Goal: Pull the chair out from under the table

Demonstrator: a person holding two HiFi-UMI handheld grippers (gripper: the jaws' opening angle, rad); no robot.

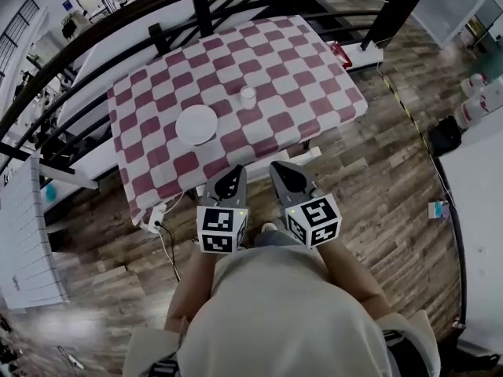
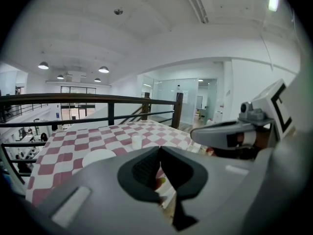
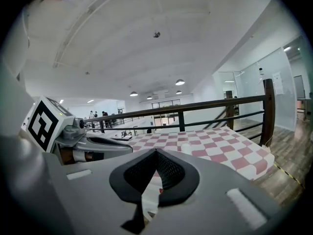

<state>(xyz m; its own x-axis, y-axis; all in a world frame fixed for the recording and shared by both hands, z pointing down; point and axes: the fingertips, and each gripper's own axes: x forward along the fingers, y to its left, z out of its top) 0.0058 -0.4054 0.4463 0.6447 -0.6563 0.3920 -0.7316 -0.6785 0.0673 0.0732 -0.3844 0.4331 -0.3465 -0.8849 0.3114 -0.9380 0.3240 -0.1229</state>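
Head view: the scene is seen from steeply above, with a tabletop draped in a red-and-white checked cloth that hangs over the near edge.
Chair position: only a white bar can be seen poking out from under the cloth's near edge, just beyond the right gripper. It is judged to be part of the chair; the rest is hidden beneath the tabletop.
Left gripper: the fingers are pressed together with nothing between them, held just short of the cloth's hem.
Right gripper: the fingers are likewise closed and empty, close beside the left gripper and near the white bar.
Expected handling: the chair is judged rigid and fairly light, and an easy slide over the wooden plank floor is expected, though the legs cannot be seen.
Hold point: the exposed white bar is judged the best place. The fingers would have to be opened first, or hooked behind it.
Risk: the soft, loose cloth could be caught and dragged along with the chair.
Surfaces: a smooth round white plate and a small white cup are set on the cloth. A dark tubular railing runs behind the tabletop.
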